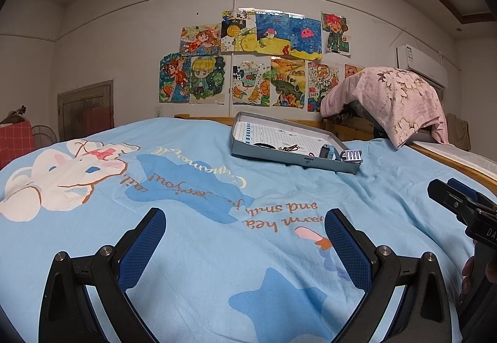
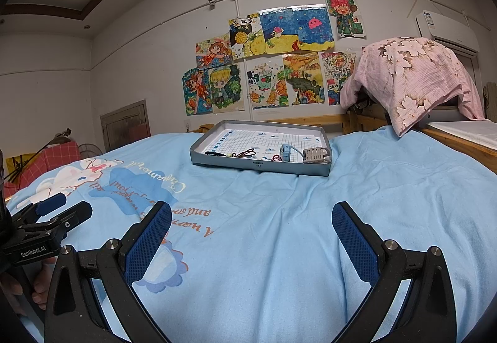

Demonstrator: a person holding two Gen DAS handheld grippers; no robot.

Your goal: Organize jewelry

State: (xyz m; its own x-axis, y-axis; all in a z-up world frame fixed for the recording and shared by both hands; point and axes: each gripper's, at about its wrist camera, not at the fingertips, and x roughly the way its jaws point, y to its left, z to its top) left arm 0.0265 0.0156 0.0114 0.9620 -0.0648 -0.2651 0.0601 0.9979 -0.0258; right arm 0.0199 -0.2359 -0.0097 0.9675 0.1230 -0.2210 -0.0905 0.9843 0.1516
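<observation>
Both claws, left (image 1: pixel 245 231) and right (image 2: pixel 251 225), hover level, spread wide above the bedspread (image 2: pixel 279 218).

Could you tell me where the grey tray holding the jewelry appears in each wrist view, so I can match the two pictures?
Left wrist view: the grey tray lies right of centre on the blue bedspread, beyond the open left gripper.
Right wrist view: the grey tray lies near the centre, beyond the open right gripper.
Shared landmark: the pink floral cloth, right of the tray in both.
</observation>
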